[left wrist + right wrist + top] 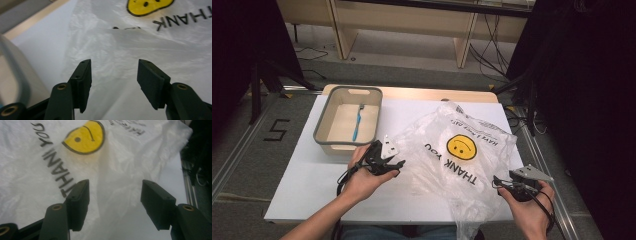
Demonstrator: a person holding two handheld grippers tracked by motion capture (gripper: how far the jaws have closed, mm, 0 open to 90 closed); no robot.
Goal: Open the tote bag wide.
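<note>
Left gripper view looks between two black pads (83,82) standing apart, nothing pinched, with the white plastic bag (130,50) spread on the table beyond them. Right gripper view gives the same: pads (80,202) spread wide, released, the bag's yellow smiley (83,137) ahead. High view has the left gripper (388,164) at the bag's left edge and the right gripper (502,184) at its right. A grey-rimmed bin (348,122) behind the left hand holds a blue toothbrush (357,122).
</note>
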